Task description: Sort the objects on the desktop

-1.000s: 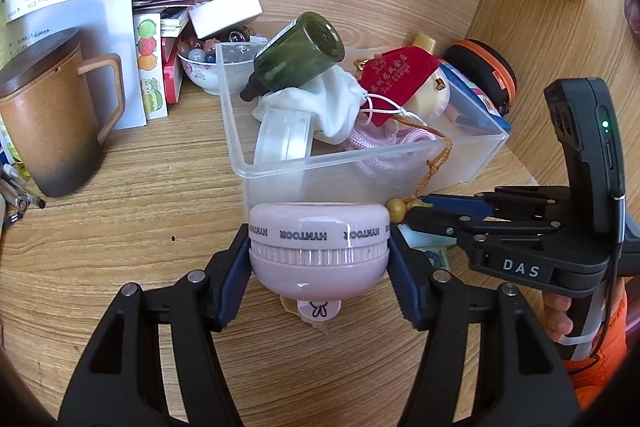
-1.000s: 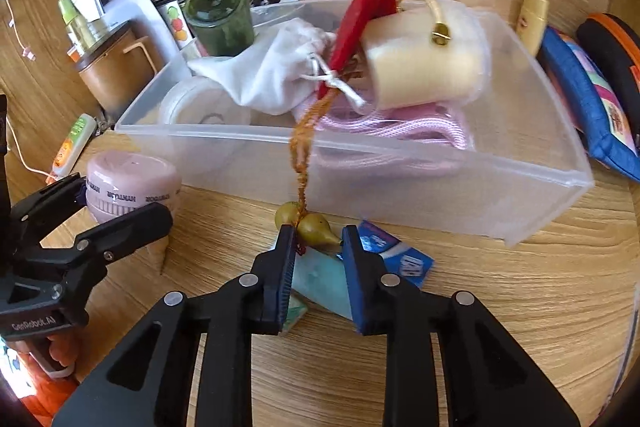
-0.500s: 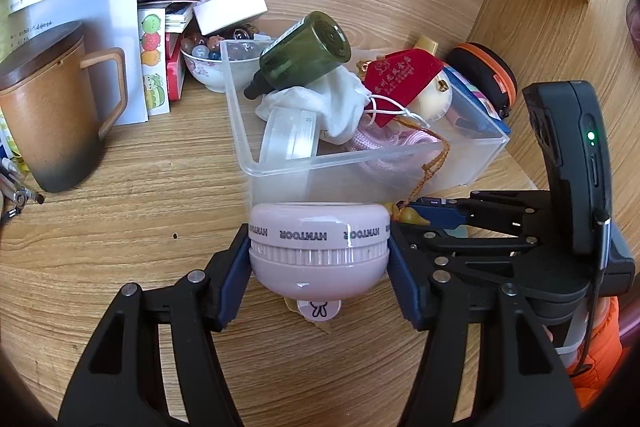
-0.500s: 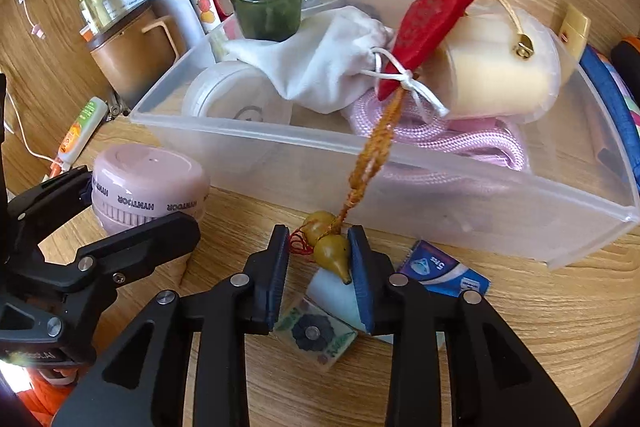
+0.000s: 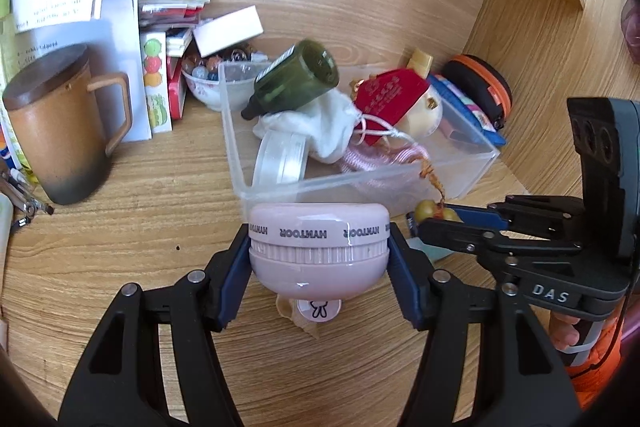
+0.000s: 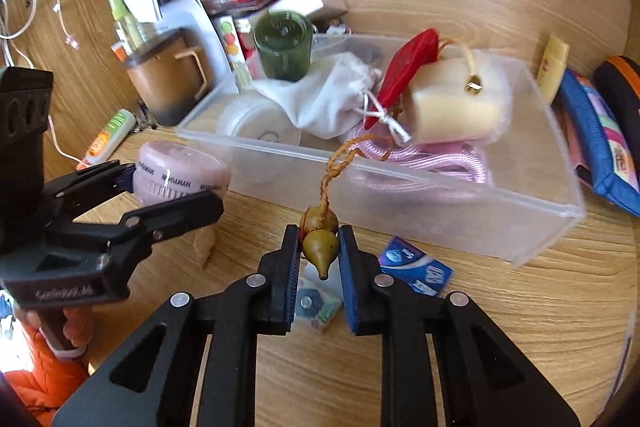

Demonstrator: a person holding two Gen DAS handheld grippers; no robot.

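Note:
My left gripper (image 5: pixel 319 259) is shut on a round pink fan (image 5: pixel 319 247) and holds it just above the desk, in front of the clear plastic box (image 5: pixel 240 163). It also shows in the right wrist view (image 6: pixel 182 177). My right gripper (image 6: pixel 319 251) is shut on small olive gourd beads (image 6: pixel 319 242) on an orange cord (image 6: pixel 334 163) that runs up over the box wall to a red charm (image 6: pixel 408 71). The beads are lifted off the desk. The box (image 6: pixel 520 247) holds a green bottle (image 5: pixel 296 83), a white pouch (image 6: pixel 332 99), pink cord and a cream block.
A brown mug (image 5: pixel 60 131) stands at the left, with books and a bowl of beads (image 5: pixel 204 83) behind. A blue packet (image 6: pixel 416 267) and a patterned card (image 6: pixel 316 307) lie on the desk below my right gripper. A blue pouch (image 6: pixel 596 139) and an orange-trimmed case (image 5: pixel 480 91) sit right of the box.
My right gripper has closed on the gourd beads and lifted them off the desk, pulling the cord taut. My left gripper has kept hold of the pink fan and raised it slightly.

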